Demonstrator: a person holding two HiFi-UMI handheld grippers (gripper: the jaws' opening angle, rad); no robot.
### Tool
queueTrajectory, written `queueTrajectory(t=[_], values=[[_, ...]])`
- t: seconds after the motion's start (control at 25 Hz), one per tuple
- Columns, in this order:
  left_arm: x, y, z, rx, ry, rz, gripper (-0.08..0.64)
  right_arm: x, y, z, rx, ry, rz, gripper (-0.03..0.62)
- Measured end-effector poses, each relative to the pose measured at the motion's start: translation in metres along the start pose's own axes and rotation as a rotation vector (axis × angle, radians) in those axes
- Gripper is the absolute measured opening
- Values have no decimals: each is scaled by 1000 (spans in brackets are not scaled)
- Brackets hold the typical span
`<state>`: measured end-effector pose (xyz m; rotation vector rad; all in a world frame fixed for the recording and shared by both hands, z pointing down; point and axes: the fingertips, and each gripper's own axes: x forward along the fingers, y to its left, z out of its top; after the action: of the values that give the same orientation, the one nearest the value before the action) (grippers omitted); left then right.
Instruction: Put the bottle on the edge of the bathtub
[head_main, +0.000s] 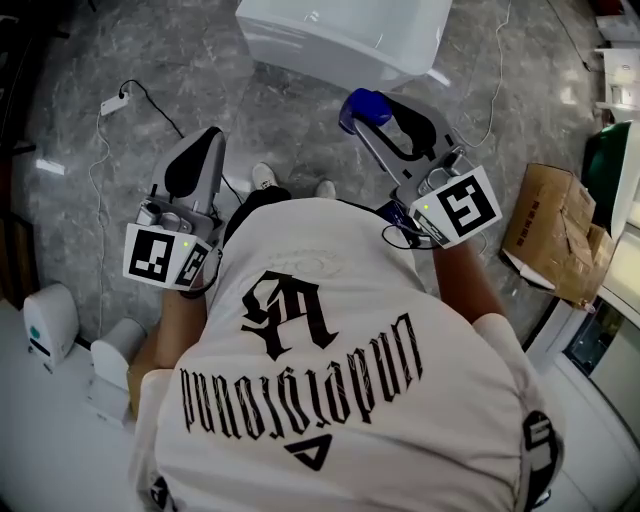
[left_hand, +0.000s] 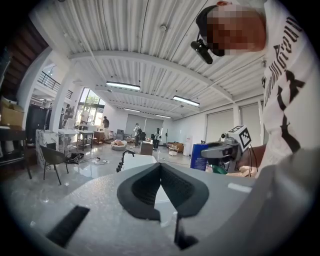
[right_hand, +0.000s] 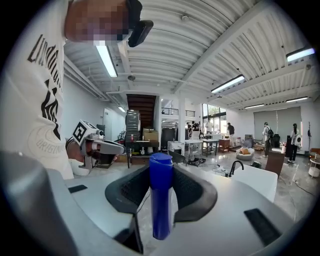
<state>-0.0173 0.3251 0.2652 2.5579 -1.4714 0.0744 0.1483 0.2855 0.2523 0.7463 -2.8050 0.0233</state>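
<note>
Head view: left tongs (head_main: 205, 140) and right tongs (head_main: 385, 120) are held over the floor (head_main: 80, 120), near the white bathtub (head_main: 330, 40) at the top edge. The blue bottle (head_main: 362, 106) sits in the right tongs, off the tub.

Left gripper view: the pads meet at their tips, with nothing between them.

Right gripper view: the jaws stand wide, clamped on the bottle (right_hand: 161, 210), which is upright with its cap up. The bathtub lies beyond to the right, apart from the bottle.
</note>
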Motion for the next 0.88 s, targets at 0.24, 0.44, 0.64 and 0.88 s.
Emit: queueTrajectory(t=[0.24, 0.44, 0.64, 0.88], values=[[-16, 62, 9, 6, 9, -34, 14, 49, 10, 13, 30, 6, -51, 149], [-28, 95, 12, -3, -3, -49, 15, 74, 18, 20, 47, 15, -89, 149], [-33, 117, 8, -13, 3, -65, 15, 98, 26, 27, 44, 24, -93, 148], [-32, 130, 7, -10, 10, -76, 14, 118, 26, 30, 33, 21, -88, 149]])
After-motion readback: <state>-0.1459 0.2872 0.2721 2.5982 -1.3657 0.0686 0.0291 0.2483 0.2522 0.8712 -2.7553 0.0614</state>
